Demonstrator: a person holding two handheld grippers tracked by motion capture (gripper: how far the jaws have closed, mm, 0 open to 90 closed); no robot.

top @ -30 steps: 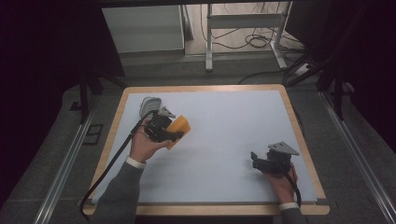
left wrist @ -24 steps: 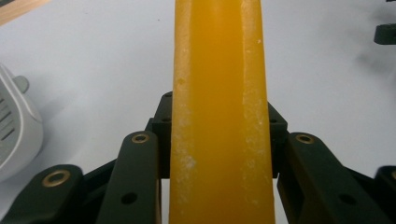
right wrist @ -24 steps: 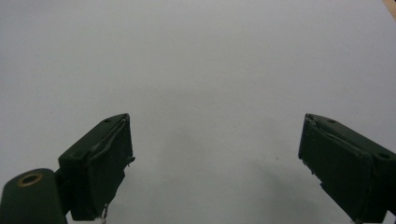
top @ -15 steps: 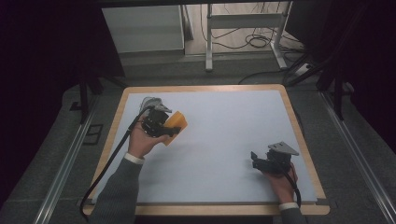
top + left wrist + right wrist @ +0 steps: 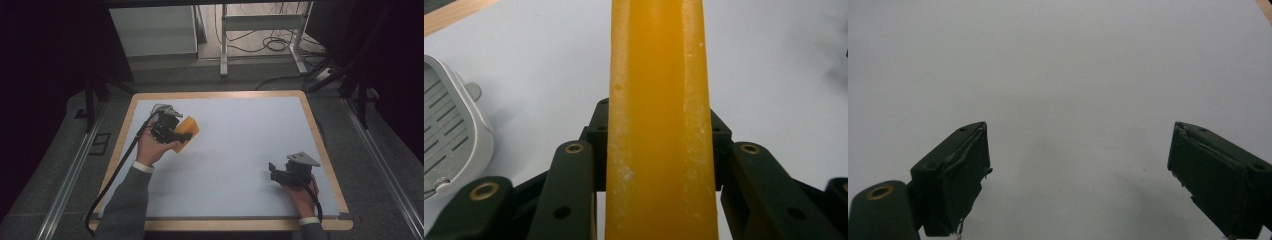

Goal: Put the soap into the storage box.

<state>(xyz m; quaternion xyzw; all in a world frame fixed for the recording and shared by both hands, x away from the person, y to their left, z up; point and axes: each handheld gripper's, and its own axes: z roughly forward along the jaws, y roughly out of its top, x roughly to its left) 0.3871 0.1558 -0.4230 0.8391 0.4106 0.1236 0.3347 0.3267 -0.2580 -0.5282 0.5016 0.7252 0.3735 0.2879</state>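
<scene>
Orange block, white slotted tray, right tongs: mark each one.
orange block (image 5: 659,125): left gripper view, middle of its front face.
white slotted tray (image 5: 451,135): left gripper view, its slotted top.
right tongs (image 5: 1078,175): right gripper view, midway between the open fingertips.

Orange block (image 5: 659,125) looked waxy, semi-glossy, with whitish scuffs. Grey slotted dish (image 5: 449,135) at its 9 o'clock looked matt plastic. Table (image 5: 240,165) had a matt pale top and wooden rim; jaws matt black plastic.
</scene>
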